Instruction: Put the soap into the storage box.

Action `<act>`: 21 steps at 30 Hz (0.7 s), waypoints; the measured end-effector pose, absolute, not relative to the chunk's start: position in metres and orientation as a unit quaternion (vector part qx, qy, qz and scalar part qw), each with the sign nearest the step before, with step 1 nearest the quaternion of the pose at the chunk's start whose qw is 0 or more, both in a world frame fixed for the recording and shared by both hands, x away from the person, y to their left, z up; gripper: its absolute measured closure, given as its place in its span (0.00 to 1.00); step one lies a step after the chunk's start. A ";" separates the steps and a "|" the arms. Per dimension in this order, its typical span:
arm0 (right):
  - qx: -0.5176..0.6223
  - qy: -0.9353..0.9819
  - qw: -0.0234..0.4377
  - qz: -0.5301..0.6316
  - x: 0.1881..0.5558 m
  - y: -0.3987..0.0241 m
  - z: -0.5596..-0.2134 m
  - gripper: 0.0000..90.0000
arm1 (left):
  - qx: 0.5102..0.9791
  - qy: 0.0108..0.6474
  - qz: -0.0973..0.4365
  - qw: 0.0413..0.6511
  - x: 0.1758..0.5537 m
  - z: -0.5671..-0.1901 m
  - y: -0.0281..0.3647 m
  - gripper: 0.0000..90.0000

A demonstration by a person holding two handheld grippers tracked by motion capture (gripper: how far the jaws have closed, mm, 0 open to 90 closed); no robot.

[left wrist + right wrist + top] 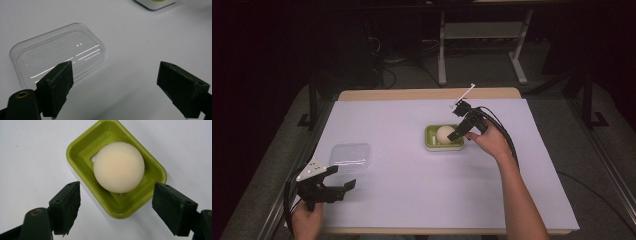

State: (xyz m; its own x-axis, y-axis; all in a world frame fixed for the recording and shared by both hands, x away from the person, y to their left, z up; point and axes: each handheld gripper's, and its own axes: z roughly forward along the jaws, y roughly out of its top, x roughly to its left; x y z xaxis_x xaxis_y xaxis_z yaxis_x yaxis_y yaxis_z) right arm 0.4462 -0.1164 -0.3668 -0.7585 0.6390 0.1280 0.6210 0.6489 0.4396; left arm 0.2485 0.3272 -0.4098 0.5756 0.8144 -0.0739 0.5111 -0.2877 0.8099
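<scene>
Glossy green plastic dish (pixel 80 152), matt cream ball (pixel 119 166)

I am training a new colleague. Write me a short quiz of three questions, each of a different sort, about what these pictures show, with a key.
1. True or false: the right gripper is shut on the round cream soap.
2. Multiple choice: where does the soap lie? A) on the bare table; B) in the green dish; C) inside the clear lid.
3. Short answer: what lies just ahead of the left gripper, and does the gripper touch it?

Key
1. False: its jaws stand open above the dish, apart from the soap.
2. B.
3. The clear lid, lying alone on the white table; the open jaws show no contact with it.
</scene>
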 end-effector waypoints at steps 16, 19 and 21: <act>0.346 0.906 0.022 0.243 0.431 -0.131 -0.367 0.23 | 0.787 0.420 0.185 0.412 0.249 -0.410 0.325 0.14; 0.351 0.903 0.021 0.247 0.427 -0.136 -0.368 0.23 | 0.790 0.418 0.186 0.409 0.249 -0.411 0.325 0.14; 0.350 0.903 0.020 0.249 0.425 -0.138 -0.369 0.23 | 0.789 0.418 0.186 0.410 0.249 -0.411 0.325 0.14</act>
State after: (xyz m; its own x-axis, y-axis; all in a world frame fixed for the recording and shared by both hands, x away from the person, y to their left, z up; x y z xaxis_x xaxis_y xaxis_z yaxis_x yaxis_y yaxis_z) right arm 0.4249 -0.1377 -0.3689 -0.7539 0.6423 0.1381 0.6224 0.6308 0.4633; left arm 0.2489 0.3252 -0.4107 0.5816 0.8120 -0.0489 0.5066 -0.3145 0.8028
